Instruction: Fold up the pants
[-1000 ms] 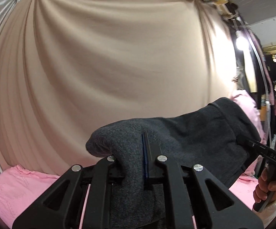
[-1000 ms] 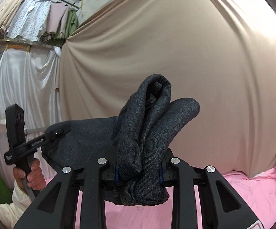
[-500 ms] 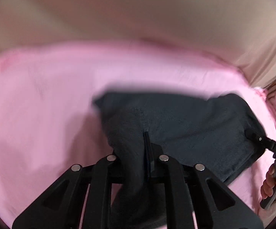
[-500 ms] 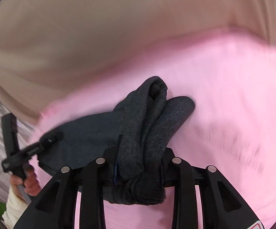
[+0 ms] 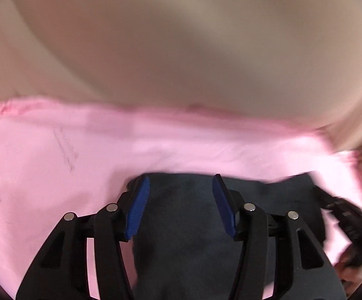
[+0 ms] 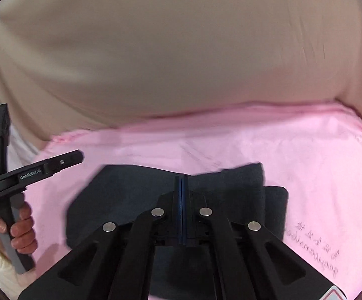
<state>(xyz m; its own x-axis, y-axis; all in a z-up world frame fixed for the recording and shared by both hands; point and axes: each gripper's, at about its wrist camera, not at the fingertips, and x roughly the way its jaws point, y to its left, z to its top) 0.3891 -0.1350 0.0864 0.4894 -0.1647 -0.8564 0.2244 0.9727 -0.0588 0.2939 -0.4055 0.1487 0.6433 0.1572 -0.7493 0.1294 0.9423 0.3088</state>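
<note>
The dark grey pants (image 6: 131, 195) lie folded flat on the pink sheet (image 6: 306, 162); they also show in the left wrist view (image 5: 181, 225). My left gripper (image 5: 181, 195) is open above the pants, its blue pads (image 5: 138, 210) apart with nothing between them. It also shows at the left of the right wrist view (image 6: 75, 156). My right gripper (image 6: 181, 182) is shut with its pads together, empty, above the pants. It shows blurred at the right edge of the left wrist view (image 5: 331, 200).
A beige curtain (image 6: 181, 50) hangs behind the pink sheet's far edge. A hand (image 6: 20, 232) holds the left gripper's handle at the left. Printed writing (image 6: 313, 247) marks the sheet at the right.
Both grippers brought the pants down from the air onto the pink sheet and let go. The left jaws opened; the right jaws closed empty. The pants now lie flat.
</note>
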